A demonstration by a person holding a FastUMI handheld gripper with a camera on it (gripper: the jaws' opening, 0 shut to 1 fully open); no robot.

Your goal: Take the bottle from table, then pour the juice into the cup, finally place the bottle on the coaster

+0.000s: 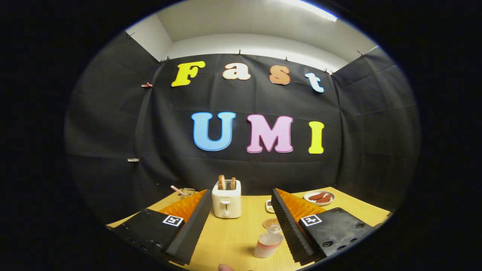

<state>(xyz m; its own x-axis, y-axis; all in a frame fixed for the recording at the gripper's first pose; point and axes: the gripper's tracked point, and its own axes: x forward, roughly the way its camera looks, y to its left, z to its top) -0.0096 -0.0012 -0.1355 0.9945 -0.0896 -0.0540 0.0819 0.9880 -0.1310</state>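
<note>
We hold the gripper (241, 226) above the table (233, 237) with its fingers spread wide and nothing between the pads. The bottle (268, 241) stands upright between the fingers, close to the right one at about five o'clock, not touched. Just beyond it, at one o'clock from the bottle, lies the coaster (270, 223). Straight ahead at twelve o'clock stands a toaster (226, 202) with two slices up. A plate (319, 197) sits beyond the right finger at two o'clock. The cup (185, 192) peeks over the left finger at ten o'clock.
</note>
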